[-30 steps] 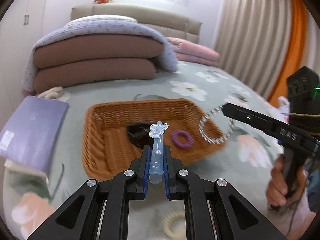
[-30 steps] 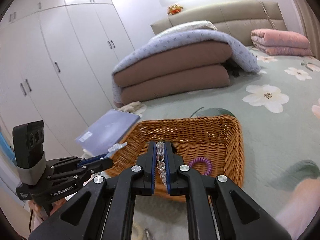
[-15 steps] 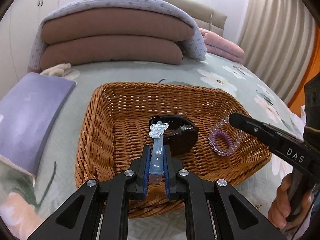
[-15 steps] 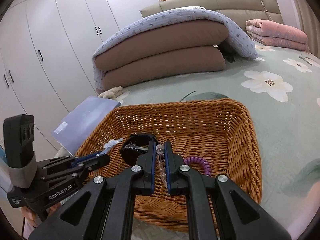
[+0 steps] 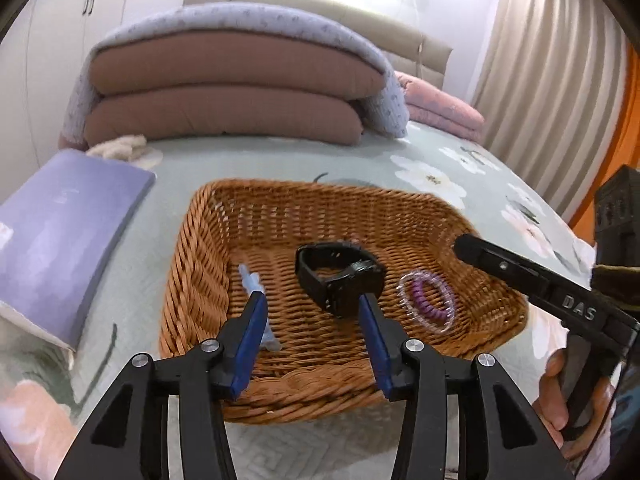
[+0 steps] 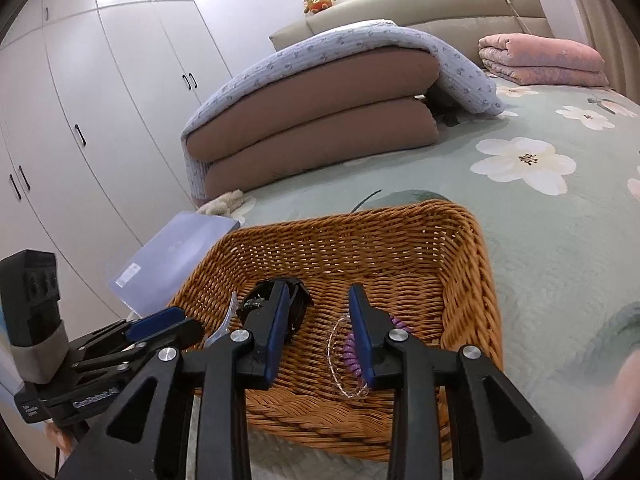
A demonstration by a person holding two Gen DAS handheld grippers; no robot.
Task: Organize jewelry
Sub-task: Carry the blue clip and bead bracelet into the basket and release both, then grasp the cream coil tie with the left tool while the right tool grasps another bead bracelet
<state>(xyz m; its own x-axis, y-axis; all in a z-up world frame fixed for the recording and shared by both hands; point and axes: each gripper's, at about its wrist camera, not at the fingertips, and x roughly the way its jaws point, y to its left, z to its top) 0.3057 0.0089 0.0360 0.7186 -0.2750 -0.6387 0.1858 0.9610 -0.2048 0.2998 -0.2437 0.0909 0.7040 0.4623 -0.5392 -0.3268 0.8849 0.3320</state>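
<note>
A brown wicker basket [image 5: 208, 248] sits on the flowered bedspread; it also shows in the right wrist view [image 6: 476, 264]. Inside lie a black watch [image 5: 340, 276], a purple coil hair tie [image 5: 428, 300] ringed by a clear bead bracelet [image 5: 404, 280], and a pale blue hair clip [image 5: 252, 284] at the left. My left gripper [image 5: 312, 312] is open and empty above the basket's near side. My right gripper [image 6: 316, 312] is open and empty above the bracelet [image 6: 334, 356] and the hair tie [image 6: 352, 356]. The watch [image 6: 256, 304] lies left of it.
A lavender folder [image 5: 60, 232] lies left of the basket. Folded brown and lilac quilts [image 5: 224, 92] are stacked behind it, with pink bedding [image 5: 440, 108] to the right. White wardrobes [image 6: 92, 120] stand along the left wall. Curtains [image 5: 552, 80] hang at the right.
Both grippers have opened. The blue hair clip left my left gripper and lies in the basket. The bead bracelet left my right gripper and lies around the purple hair tie.
</note>
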